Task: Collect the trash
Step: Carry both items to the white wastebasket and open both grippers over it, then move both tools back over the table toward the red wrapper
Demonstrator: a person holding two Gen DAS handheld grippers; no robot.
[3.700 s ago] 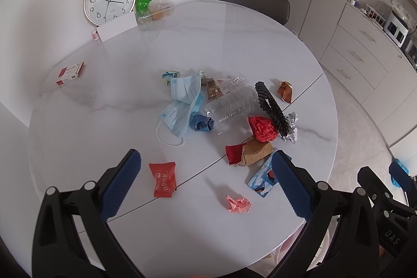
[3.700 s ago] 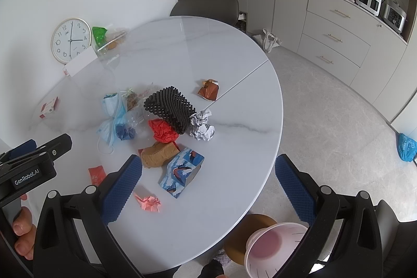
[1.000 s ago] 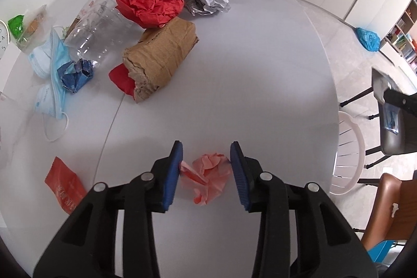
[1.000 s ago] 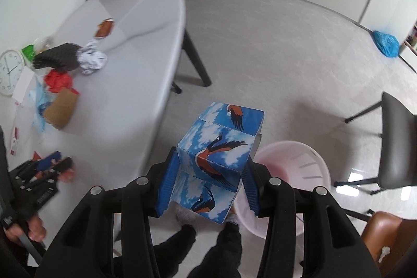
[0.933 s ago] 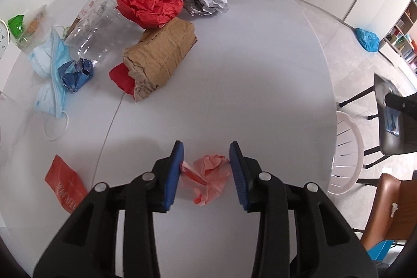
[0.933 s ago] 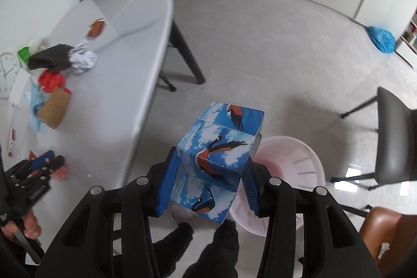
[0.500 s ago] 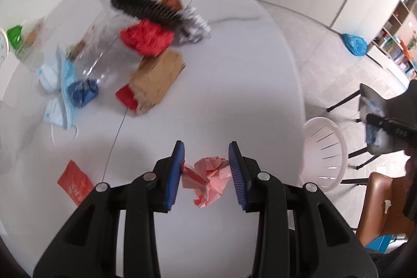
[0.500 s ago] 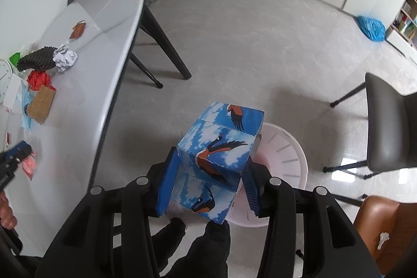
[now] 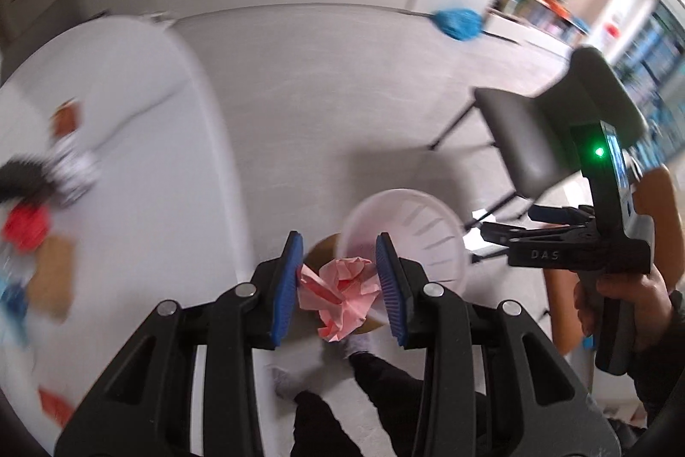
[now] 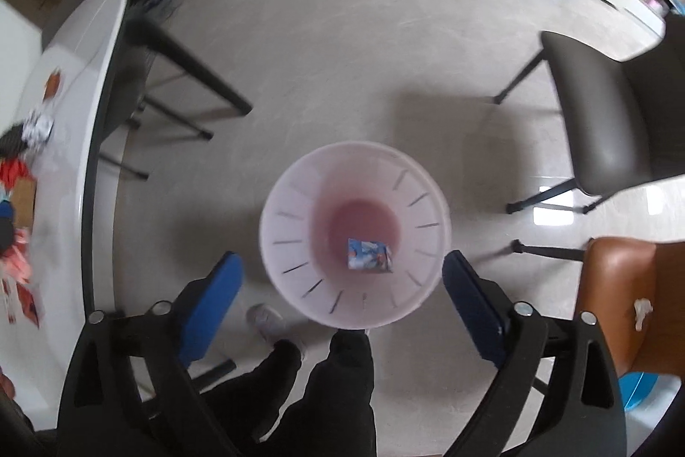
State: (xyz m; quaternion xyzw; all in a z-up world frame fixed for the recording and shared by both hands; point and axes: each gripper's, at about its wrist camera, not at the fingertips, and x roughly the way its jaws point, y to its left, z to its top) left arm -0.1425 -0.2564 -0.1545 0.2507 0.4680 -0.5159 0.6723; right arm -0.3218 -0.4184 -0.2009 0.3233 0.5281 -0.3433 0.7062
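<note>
My left gripper (image 9: pixel 339 277) is shut on a crumpled pink paper (image 9: pixel 342 296) and holds it in the air past the table edge, near the rim of the white trash bin (image 9: pixel 436 217). My right gripper (image 10: pixel 342 294) is open and empty, straight above the same bin (image 10: pixel 295 208). The blue bird-print box (image 10: pixel 369 254) lies at the bottom of the bin. The right gripper also shows in the left wrist view (image 9: pixel 552 221), to the right of the bin.
The white table (image 9: pixel 150 157) at the left holds more trash: a red paper ball (image 9: pixel 25 228), brown cardboard (image 9: pixel 53 281), a white wad (image 9: pixel 70 168), a red wrapper (image 9: pixel 55 410). A grey chair (image 10: pixel 599 114) and brown chair (image 10: pixel 620 298) stand right of the bin. The person's legs (image 10: pixel 334 392) are below.
My right gripper has opened and the blue box has dropped into the bin. My left gripper has carried the pink paper off the table toward the bin.
</note>
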